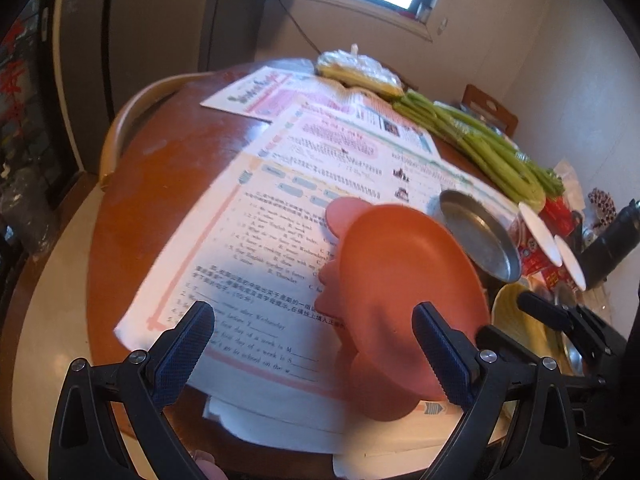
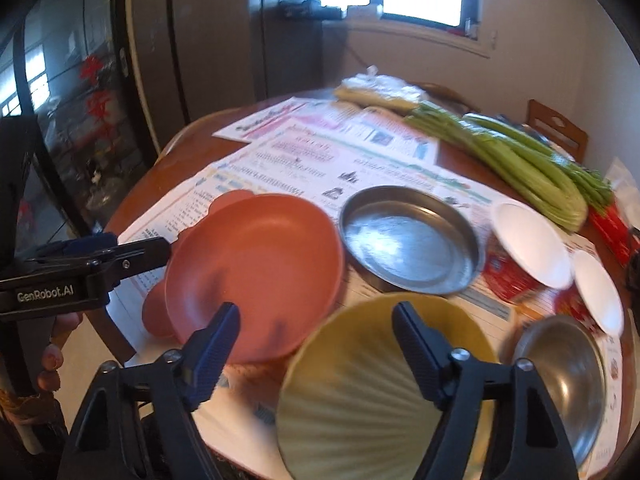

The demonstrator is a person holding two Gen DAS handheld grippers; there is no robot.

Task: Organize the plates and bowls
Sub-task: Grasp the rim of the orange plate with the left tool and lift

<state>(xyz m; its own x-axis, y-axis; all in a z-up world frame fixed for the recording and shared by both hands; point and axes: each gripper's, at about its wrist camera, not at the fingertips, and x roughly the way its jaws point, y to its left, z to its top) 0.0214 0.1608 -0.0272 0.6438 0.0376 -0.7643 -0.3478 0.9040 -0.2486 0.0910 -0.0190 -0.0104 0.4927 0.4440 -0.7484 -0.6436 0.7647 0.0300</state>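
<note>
My left gripper (image 1: 316, 344) points steeply down over the papers (image 1: 280, 208) on the round wooden table (image 1: 160, 200); its jaws stand wide apart with nothing between the pads. The orange plate (image 1: 408, 280) sits just ahead of its right finger, tilted up in that view, over a pink flower-shaped dish (image 1: 344, 216) whose lobes show at its left edge. From the right wrist view I see the left gripper's fingertip (image 2: 156, 248) at the orange plate's (image 2: 256, 272) left rim, touching or nearly so; I cannot tell which.

My right gripper (image 2: 316, 336) also angles down, jaws apart and released, straddling the near rim of the yellow ribbed bowl (image 2: 360, 380); the pads do not press on it. The person's fingers (image 2: 52, 356) show low at the left.

The table's near edge runs close under both tools; open wood lies only to the far left. Behind the orange plate stands a steel pan (image 2: 412, 240), touching or just beside it. To the right lie two white saucers (image 2: 532, 240), a steel bowl (image 2: 568, 384) beside the yellow one, red packaging (image 2: 508, 276), and celery stalks (image 2: 520, 156) along the far right. A wrapped bundle (image 2: 380, 90) lies at the far edge.
</note>
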